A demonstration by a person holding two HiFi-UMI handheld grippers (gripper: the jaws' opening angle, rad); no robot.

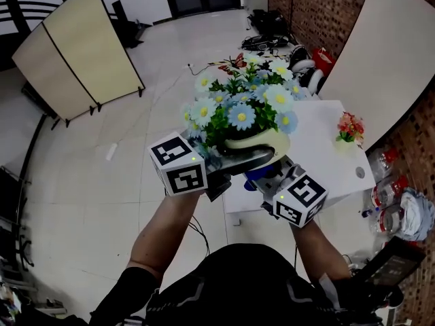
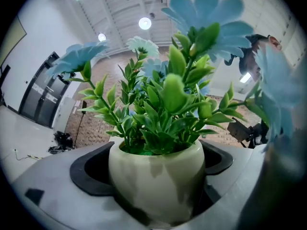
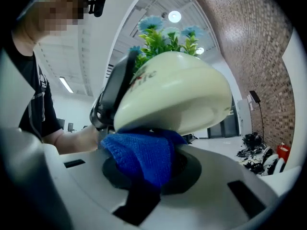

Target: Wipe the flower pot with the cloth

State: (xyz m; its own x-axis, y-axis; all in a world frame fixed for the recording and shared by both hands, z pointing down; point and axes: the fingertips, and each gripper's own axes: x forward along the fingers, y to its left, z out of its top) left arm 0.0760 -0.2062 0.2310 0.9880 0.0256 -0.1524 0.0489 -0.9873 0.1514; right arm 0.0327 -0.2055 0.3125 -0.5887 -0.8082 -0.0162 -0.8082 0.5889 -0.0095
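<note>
Presently, head view: gripping the flower pot (image 1: 255, 141) in the left hand-held gripper (image 1: 234, 160), jaws clasping its cream wall. Holding it off the white counter (image 1: 326, 148), in front of the person's chest. Holding the right hand-held gripper (image 1: 270, 179) just below and beside the pot's base. Leaving a small flower arrangement (image 1: 350, 126) standing apart on the counter.

Left gripper view: clamping the pot between both dark jaw pads, one on each side of its belly. Showing green leaves (image 2: 165, 109) and pale blue flowers (image 2: 211, 13) rising above the rim. Showing no cloth here.

Right gripper view: pinching the blue cloth (image 3: 144, 159) between narrowly set jaws and pressing its bunched top against the pot's lower wall, the pot tilting overhead.

Progress, judging only: wiping under way, with the cloth touching just the lower part near the base. Leaving the rest of the wall and the rim, seemingly, to be wiped. Showing neither dirt nor wiped streaks on the glaze.
</note>
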